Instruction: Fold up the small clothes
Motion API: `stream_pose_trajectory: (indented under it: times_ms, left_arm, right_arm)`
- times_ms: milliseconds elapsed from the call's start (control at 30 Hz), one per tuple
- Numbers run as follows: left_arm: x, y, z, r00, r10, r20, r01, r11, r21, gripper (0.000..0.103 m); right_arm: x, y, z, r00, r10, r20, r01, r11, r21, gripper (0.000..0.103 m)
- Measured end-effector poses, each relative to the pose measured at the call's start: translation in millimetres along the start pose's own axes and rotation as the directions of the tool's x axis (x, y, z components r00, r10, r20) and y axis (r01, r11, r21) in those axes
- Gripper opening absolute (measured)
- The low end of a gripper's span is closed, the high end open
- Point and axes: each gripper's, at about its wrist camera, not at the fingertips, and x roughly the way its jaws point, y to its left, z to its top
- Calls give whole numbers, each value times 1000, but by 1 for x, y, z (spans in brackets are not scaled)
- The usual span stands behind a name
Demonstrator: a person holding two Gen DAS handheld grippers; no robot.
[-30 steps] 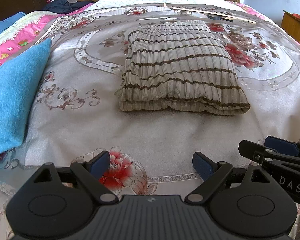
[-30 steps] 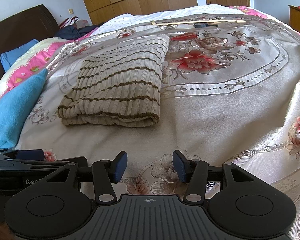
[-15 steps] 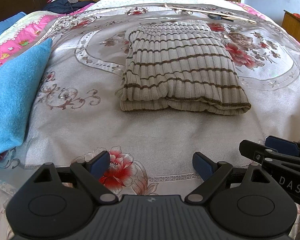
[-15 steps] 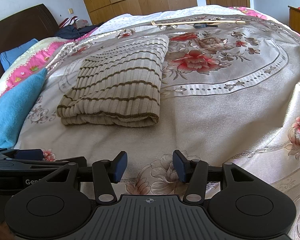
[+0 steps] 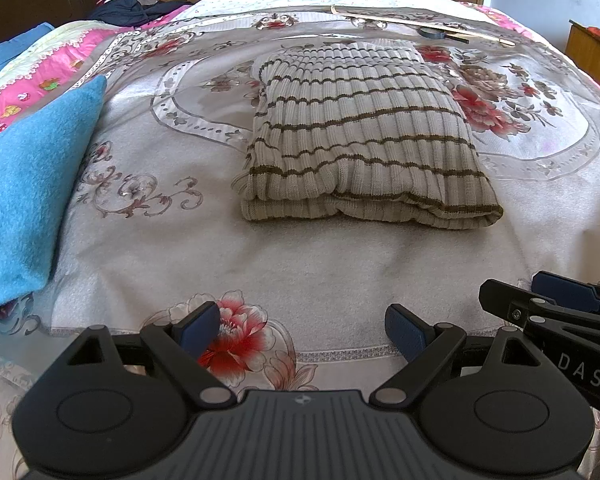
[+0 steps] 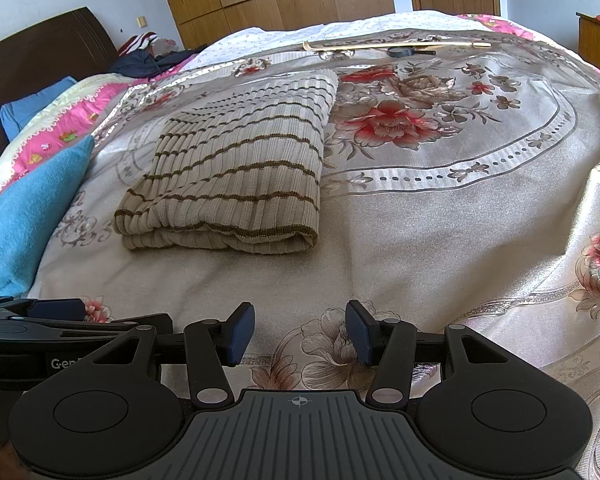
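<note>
A cream ribbed sweater with thin brown stripes (image 5: pixel 364 140) lies folded into a neat rectangle on the flowered bedspread (image 5: pixel 300 264); it also shows in the right wrist view (image 6: pixel 236 176). My left gripper (image 5: pixel 302 330) is open and empty, hovering near the bed's front edge, well short of the sweater. My right gripper (image 6: pixel 300 334) is open and empty, beside the left one; its side shows at the left wrist view's right edge (image 5: pixel 556 312). Neither gripper touches the sweater.
A blue fleece pillow (image 5: pixel 24 200) lies at the left. A long wooden stick (image 5: pixel 420 24) and a small dark tool (image 5: pixel 440 34) lie at the bed's far end. Dark clothes (image 5: pixel 136 4) are piled by the headboard. A wooden cabinet (image 5: pixel 592 52) stands at the right.
</note>
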Motion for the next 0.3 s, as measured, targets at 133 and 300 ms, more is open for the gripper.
stream_pose_trajectory:
  times_ms: [133,300]
  left_arm:
    - [0,0,-1,1000,0,-2,0,1000,-1,99]
    - [0,3,-2,1000,2,-4,-2,1000,-3,99]
  right_arm:
    - [0,0,0,1000,-1,0,1,1000,-1,50]
    - [0,1,0,1000,-1,0,1,1000,-1,50]
